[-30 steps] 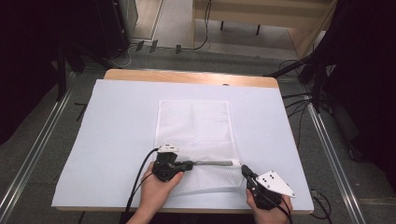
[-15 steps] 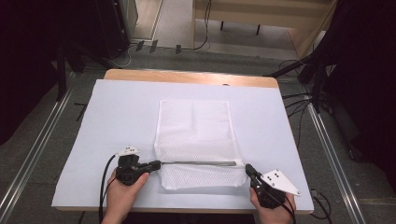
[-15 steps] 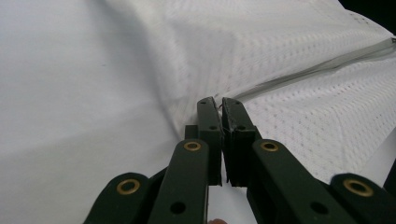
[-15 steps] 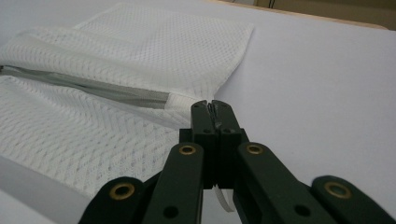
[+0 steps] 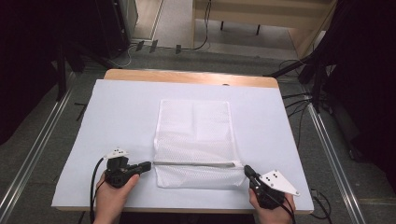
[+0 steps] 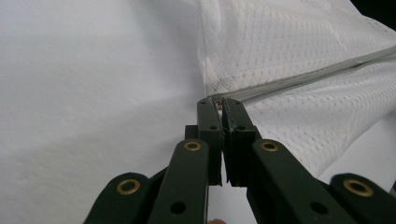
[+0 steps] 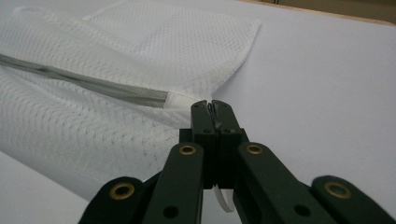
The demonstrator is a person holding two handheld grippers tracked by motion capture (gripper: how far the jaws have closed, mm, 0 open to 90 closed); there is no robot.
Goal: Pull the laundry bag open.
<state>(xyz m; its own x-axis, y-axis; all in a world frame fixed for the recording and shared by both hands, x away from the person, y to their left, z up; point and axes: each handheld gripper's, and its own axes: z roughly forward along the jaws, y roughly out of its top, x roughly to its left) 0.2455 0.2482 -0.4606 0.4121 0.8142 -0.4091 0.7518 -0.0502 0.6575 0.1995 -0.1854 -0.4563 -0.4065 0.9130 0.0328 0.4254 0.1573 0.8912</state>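
White sheet (image 5: 116,116) covers the table (image 5: 187,75), with a mesh bag (image 5: 195,126) lying flat at its middle.
Its grey zipper (image 5: 196,164) runs across near the front edge. At the zipper's left end, the left gripper (image 5: 145,165) has its jaws pressed together on the slider (image 6: 217,101); at the right end, the right gripper (image 5: 247,169) pinches the bag's edge beside the zipper, jaws closed on the fabric.

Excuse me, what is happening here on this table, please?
A person works on a white mesh bag lying on the white table cover. The left gripper is shut on the zipper pull at the bag's left end, and the right gripper pinches the bag's right edge, holding the zipper line stretched between them.
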